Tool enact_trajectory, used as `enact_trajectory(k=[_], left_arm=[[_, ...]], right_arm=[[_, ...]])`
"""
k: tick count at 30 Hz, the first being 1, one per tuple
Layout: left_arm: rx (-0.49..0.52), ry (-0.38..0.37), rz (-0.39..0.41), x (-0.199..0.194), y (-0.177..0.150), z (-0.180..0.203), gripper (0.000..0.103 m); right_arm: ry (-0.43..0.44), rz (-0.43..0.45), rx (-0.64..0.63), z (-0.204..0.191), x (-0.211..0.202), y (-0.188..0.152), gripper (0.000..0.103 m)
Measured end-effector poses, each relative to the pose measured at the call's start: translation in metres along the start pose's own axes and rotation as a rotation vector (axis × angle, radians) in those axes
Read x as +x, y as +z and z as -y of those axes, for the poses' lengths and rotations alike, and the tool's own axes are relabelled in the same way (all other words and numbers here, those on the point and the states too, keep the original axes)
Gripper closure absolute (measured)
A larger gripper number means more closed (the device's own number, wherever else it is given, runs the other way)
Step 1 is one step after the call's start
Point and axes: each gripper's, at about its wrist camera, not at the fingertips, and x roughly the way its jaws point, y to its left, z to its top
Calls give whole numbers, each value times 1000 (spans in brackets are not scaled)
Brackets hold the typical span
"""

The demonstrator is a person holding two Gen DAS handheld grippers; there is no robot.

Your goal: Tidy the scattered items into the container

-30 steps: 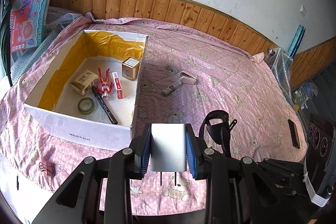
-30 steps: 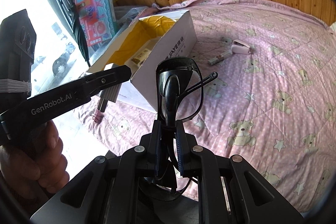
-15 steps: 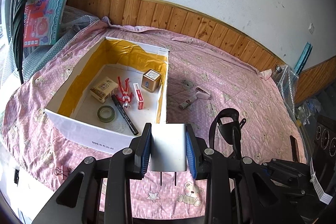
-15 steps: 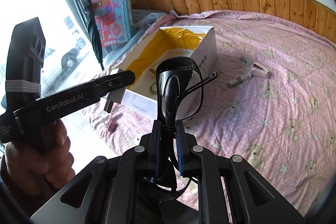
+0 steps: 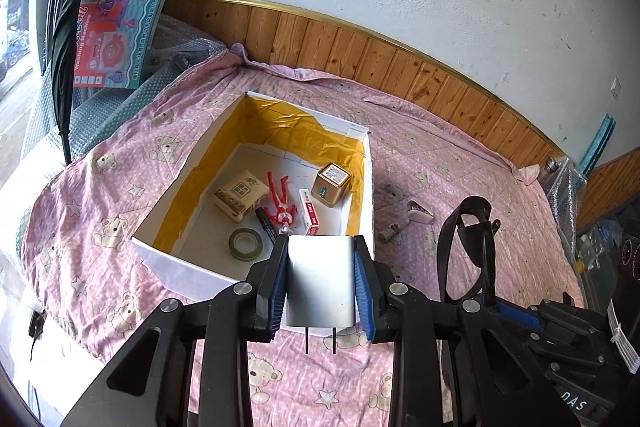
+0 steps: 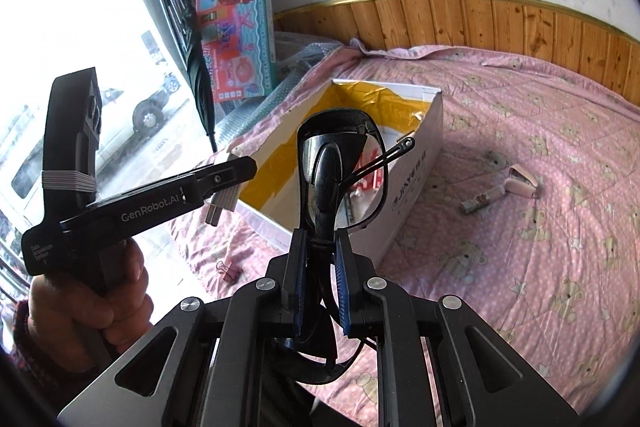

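Left wrist view: the left gripper (image 5: 321, 287) pinches a white plug adapter (image 5: 321, 283) above the near wall of the cardboard box (image 5: 176, 267) on the pink bedspread (image 5: 460, 163).

Right wrist view: the right gripper (image 6: 321, 291) clamps black sunglasses (image 6: 340, 171) upright, just before the box's near corner.

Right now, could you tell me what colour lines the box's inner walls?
Yellow lining on the box walls, clearest in the left wrist view.
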Motion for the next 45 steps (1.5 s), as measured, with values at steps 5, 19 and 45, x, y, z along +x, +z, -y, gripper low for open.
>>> enact_trajectory(k=[5, 19, 45], left_arm=[[-12, 17, 6, 5, 13, -10, 72], [15, 55, -58, 53, 35, -4, 72], [8, 65, -196, 127, 28, -12, 72]], right_arm=[[23, 10, -15, -2, 11, 19, 89], [31, -2, -76, 6, 60, 79, 89], [3, -183, -234, 32, 188, 145, 89]])
